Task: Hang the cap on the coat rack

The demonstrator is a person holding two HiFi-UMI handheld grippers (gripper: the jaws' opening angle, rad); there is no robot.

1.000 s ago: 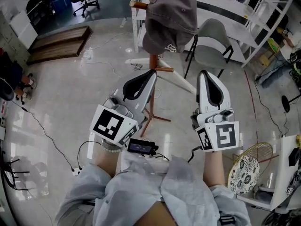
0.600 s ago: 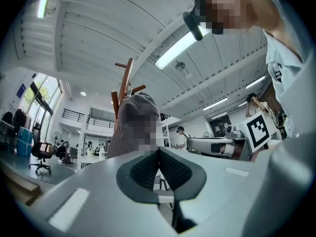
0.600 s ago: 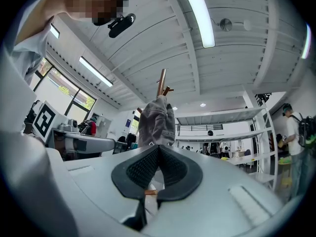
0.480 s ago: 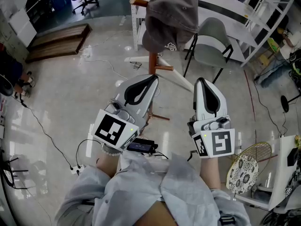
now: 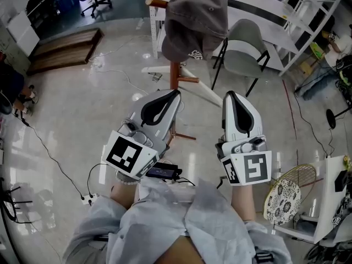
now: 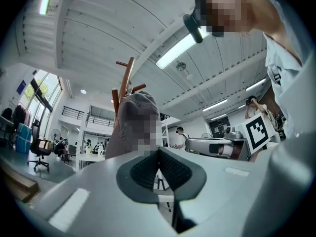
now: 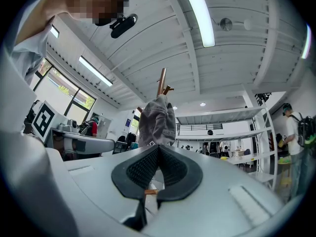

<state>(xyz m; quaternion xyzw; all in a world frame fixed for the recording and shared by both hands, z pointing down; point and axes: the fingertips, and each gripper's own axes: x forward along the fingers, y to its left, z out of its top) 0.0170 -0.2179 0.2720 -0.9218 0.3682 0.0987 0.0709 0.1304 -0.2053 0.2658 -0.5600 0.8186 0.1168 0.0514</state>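
A grey cap (image 5: 192,21) hangs on the top of the wooden coat rack (image 5: 175,73), whose pole and legs stand on the floor straight ahead. My left gripper (image 5: 175,94) is shut with nothing in it and sits below the cap, close to the pole. My right gripper (image 5: 230,95) is also shut and empty, to the right of the pole. Looking up along the left gripper's jaws, the cap (image 6: 133,125) hangs under the rack's pegs (image 6: 126,78). The right gripper view shows the cap (image 7: 157,120) draped on the rack (image 7: 161,80), well apart from both grippers.
A grey chair (image 5: 245,45) stands just right of the rack. White shelving (image 5: 308,15) runs along the back right. A wooden pallet (image 5: 60,48) lies at the left. Cables and a power strip (image 5: 91,198) cross the floor. A patterned round dish (image 5: 283,199) sits at lower right.
Both grippers have shifted slightly up and left in the head view, still shut and empty. The cap stays hanging on the rack.
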